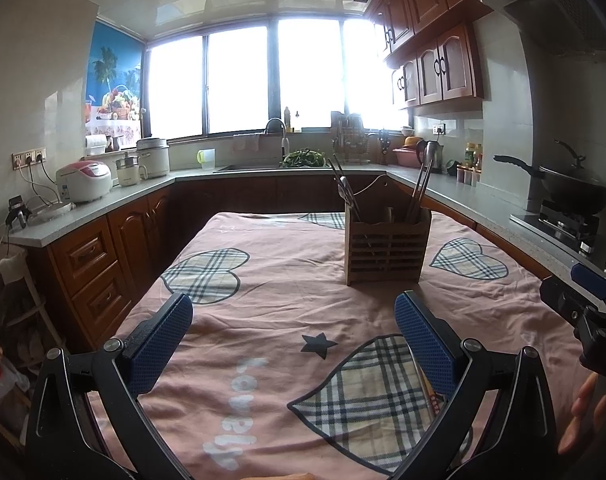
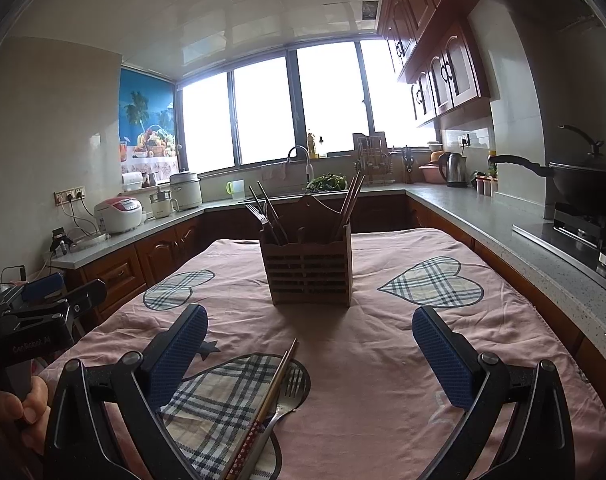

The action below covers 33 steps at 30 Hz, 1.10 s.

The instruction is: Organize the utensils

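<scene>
Chopsticks, a brown wooden pair with red flowered ends [image 2: 269, 404], lie beside a shiny metal fork [image 2: 279, 408] on the pink cloth [image 2: 363, 360], just under my right gripper [image 2: 309, 356]. They point long-ways toward the slatted wooden utensil box [image 2: 307, 272] ahead. Both my grippers are wide open and empty; my left gripper [image 1: 293, 344] is farther off.

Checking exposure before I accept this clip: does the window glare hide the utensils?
Left wrist view: the window is blown out white, the wooden holder dim but legible. Right wrist view: same glare; the fork and chopsticks on the cloth stay sharp. Fisheye bends both edges.
</scene>
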Available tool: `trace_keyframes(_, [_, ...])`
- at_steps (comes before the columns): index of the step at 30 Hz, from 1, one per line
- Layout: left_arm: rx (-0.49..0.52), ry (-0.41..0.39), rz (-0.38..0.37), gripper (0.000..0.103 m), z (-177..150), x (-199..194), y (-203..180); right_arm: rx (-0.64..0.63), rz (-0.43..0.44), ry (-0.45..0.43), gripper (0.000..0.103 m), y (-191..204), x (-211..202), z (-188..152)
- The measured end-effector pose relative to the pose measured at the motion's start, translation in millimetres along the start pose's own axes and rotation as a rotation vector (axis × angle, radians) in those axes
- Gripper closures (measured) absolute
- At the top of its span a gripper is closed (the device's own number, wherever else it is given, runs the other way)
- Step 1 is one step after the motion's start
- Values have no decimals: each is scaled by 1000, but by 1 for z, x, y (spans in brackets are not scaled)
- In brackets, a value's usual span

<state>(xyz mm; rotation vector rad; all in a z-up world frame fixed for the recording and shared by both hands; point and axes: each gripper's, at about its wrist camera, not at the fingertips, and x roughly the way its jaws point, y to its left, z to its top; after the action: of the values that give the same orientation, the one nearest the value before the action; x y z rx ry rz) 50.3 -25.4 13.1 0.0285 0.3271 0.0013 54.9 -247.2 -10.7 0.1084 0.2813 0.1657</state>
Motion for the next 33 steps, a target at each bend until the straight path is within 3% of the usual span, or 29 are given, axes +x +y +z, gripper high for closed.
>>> trace_keyframes(33, [16,-19,11,0,2,-5,-2,-11,21,-15,0,4,-5,5])
